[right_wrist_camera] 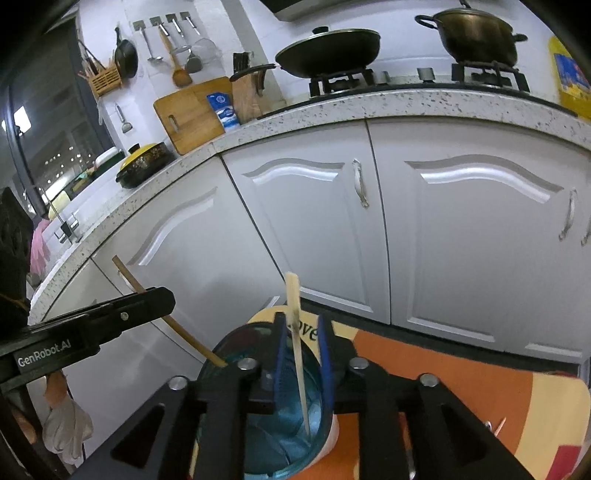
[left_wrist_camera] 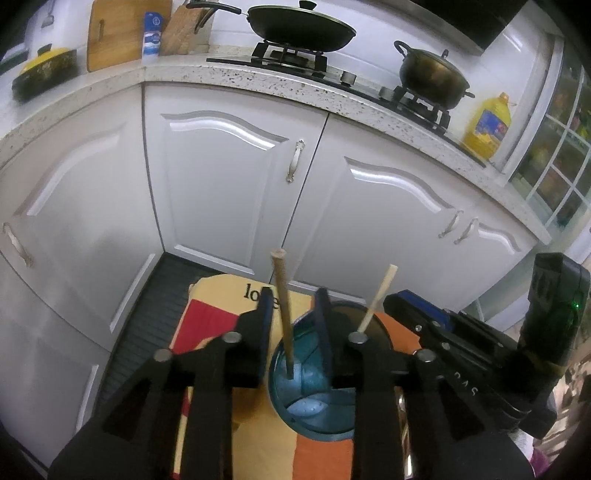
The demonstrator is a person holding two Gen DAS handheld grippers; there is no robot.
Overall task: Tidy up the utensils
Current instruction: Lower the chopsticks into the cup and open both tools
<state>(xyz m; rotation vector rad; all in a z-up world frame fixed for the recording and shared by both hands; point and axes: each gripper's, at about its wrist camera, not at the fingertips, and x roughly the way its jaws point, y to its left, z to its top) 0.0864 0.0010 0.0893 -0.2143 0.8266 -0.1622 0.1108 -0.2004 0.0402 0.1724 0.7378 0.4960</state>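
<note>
Left wrist view: the left gripper hangs over a round translucent blue cup; its blue-padded jaws stand apart with a brown wooden chopstick between them, and a gap shows on each side of the stick, so the pads do not press on it
Brown chopstick: it stands nearly upright with its lower end inside the blue cup, its top end free above the jaws
Pale chopstick: a thinner, light wooden chopstick leans in the same cup just to the right; the right gripper's black body reaches in from that side
Right wrist view: the right gripper sits above the same cup; its blue pads are parted around the pale chopstick, which passes between them without clear contact; its tip rests down in the cup
Left tool from here: the left gripper's black arm marked GenRobot.AI comes in from the left edge, with the brown chopstick slanting into the cup rim
Surface: the cup stands on a cloth of orange, red and cream patches with dark lettering
Behind: white panelled cabinet doors with metal handles under a speckled stone counter
Farthest: a black lidded wok and a dark two-handled pot on the gas hob; a yellow oil bottle at the right; a wooden cutting board against the wall
</note>
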